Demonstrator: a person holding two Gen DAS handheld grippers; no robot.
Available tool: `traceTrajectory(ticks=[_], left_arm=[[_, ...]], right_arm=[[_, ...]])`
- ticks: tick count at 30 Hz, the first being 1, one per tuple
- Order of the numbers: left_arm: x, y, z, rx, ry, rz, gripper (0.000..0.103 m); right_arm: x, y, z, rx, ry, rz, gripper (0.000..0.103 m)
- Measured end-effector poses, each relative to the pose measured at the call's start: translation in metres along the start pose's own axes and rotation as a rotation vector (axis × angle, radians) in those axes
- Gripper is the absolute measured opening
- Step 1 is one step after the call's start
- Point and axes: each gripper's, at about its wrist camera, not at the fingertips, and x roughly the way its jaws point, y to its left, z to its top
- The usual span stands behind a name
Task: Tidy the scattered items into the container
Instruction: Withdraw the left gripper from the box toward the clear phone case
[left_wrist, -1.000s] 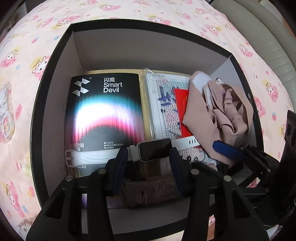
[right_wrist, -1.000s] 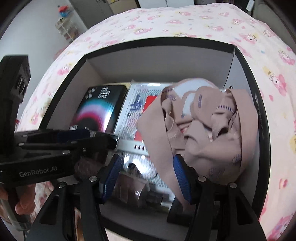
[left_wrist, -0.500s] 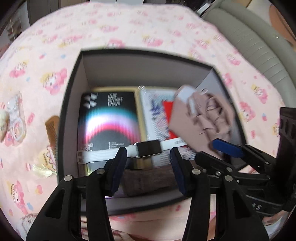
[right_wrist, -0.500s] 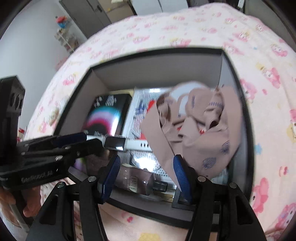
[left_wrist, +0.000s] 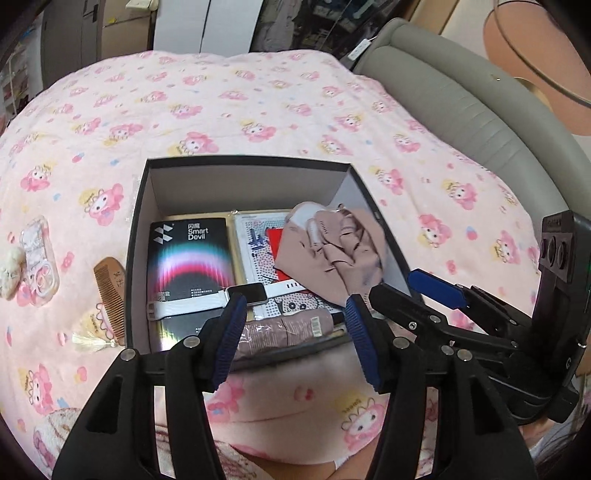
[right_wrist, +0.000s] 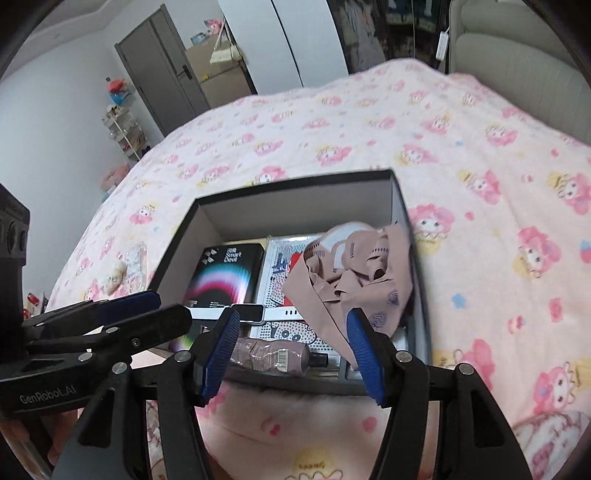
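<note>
Your left hand-held gripper (left_wrist: 293, 325) has lifted clear of the black box (left_wrist: 137, 236) since a second ago, jaws just widened and empty; the smartwatch (left_wrist: 243, 293) now lies inside across the Smart Devil package (left_wrist: 190, 254); your right hand-held gripper (right_wrist: 290, 339) has risen too, spread and empty; the comb (left_wrist: 109, 295) remains on the bed (left_wrist: 258, 110).

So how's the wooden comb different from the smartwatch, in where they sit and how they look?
The wooden comb lies on the pink blanket just outside the black box, on its left in the left wrist view; the smartwatch lies inside it, across the Smart Devil package. The comb is brown with a tassel; the watch has a dark screen and a white strap. Both lie flat, and nothing holds them.
</note>
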Motion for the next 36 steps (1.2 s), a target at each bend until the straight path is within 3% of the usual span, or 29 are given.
traceTrajectory(ticks=[6,9,19,36], left_arm=[[-0.022,-0.005,-0.003,0.055,-0.042,0.029,0.057],[-0.033,-0.001,-0.006,0.042,-0.059,0.013,0.057],[-0.063,0.022,-0.019,0.011,-0.088,0.008,0.057],[-0.101,0.098,-0.047,-0.077,-0.121,0.082,0.057]], right_arm=[[-0.017,0.012,-0.005,0.002,-0.02,0.017,0.057],[-0.022,0.019,-0.006,0.015,-0.021,0.056,0.057],[-0.034,0.059,-0.01,-0.052,-0.033,0.05,0.057],[-0.008,0.14,-0.015,-0.168,0.027,0.087,0.057]])
